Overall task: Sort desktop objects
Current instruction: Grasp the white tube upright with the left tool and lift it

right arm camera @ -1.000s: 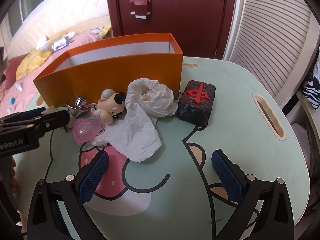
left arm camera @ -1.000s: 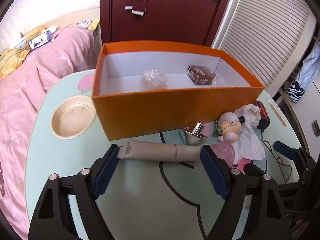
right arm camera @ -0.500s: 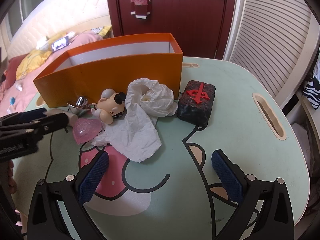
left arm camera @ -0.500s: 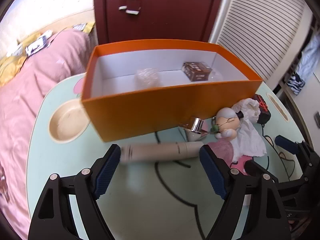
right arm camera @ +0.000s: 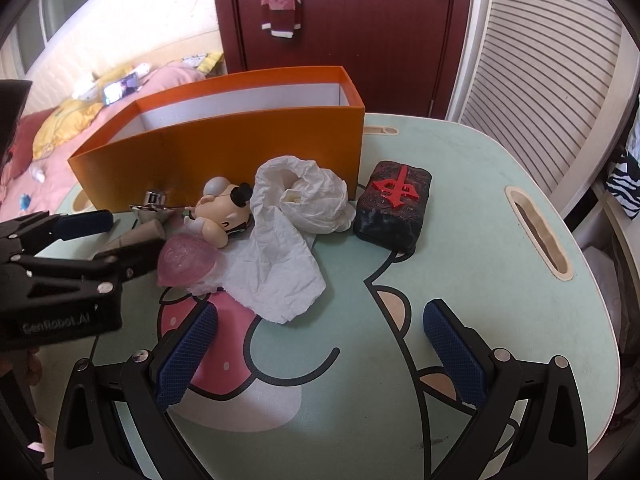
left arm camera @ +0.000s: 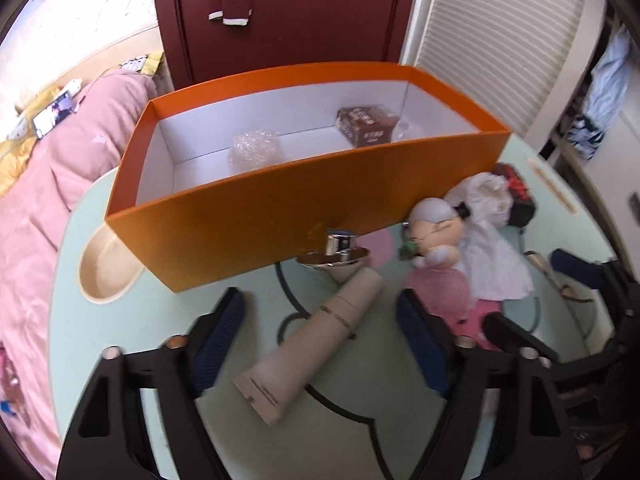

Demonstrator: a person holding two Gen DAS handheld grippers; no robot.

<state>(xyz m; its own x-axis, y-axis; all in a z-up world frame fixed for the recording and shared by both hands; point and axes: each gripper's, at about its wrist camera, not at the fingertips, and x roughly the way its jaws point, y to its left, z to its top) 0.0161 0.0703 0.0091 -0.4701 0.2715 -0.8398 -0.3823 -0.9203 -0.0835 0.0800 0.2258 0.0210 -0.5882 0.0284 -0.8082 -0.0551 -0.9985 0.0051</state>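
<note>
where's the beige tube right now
In the left wrist view the beige tube lies diagonally on the table, between the closing left tongs but untouched by either pad, its far end near the silver cap before the orange box.

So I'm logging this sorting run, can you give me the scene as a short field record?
container: orange box, open top
inside box: bubble-wrap ball; brown packet
left claw: closing, beige tube between pads, not yet pressed
right claw: open, nothing between pads
on table: doll; tissue; black block
</note>
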